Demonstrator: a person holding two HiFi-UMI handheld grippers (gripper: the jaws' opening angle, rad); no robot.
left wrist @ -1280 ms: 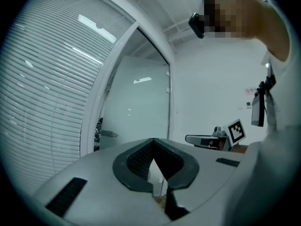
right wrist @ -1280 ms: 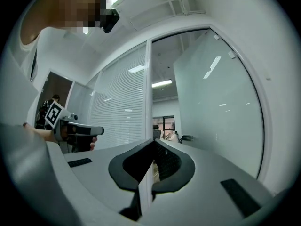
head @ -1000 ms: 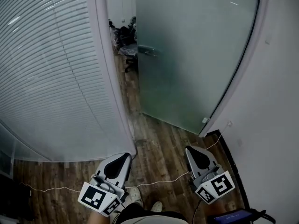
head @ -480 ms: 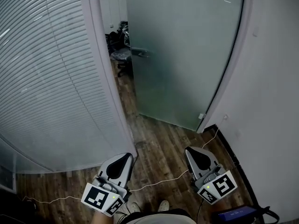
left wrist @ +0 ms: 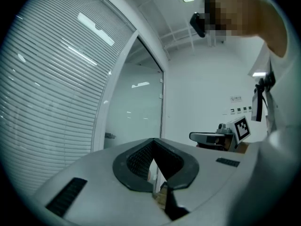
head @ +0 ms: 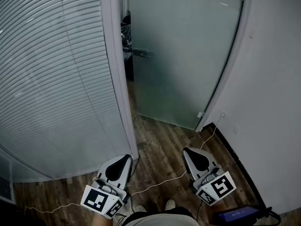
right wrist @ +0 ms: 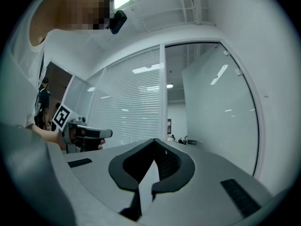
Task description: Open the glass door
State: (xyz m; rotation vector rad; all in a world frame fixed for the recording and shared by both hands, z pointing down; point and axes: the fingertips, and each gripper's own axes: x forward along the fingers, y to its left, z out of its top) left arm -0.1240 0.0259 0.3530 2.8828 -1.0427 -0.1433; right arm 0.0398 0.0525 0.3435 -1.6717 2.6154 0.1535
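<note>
The frosted glass door [head: 188, 55] stands ajar: its handle edge is swung away from the white frame post [head: 117, 69] beside the blinds [head: 51, 79], and a dark strip of the room beyond shows through the gap, while its far edge sits on the fittings by the right-hand wall [head: 200, 115]. Both tools are held low and level over the wooden floor [head: 164, 145], well short of the door. The left hand-held gripper [head: 124, 159] has its jaws brought together with nothing between them, and the right hand-held gripper [head: 190, 153] is likewise closed and empty. This picture fits two stages equally: a door part-swung that may want more travel, or one already opened as far as intended, so no single move can be judged due. If the door is to be moved at all, the sound place to act is at or near the lever handle [head: 142, 53], since that edge lies farthest from the hinges and asks the least force (pressing near the hinge side would probably strain against the glass for little swing). Closed jaws make a blunt, narrow nose, so contact on glass should be gentle and square. The thin white cable [head: 160, 182] lying across the floor between the person's feet and the doorway looks like a trip risk when stepping forward.
</note>
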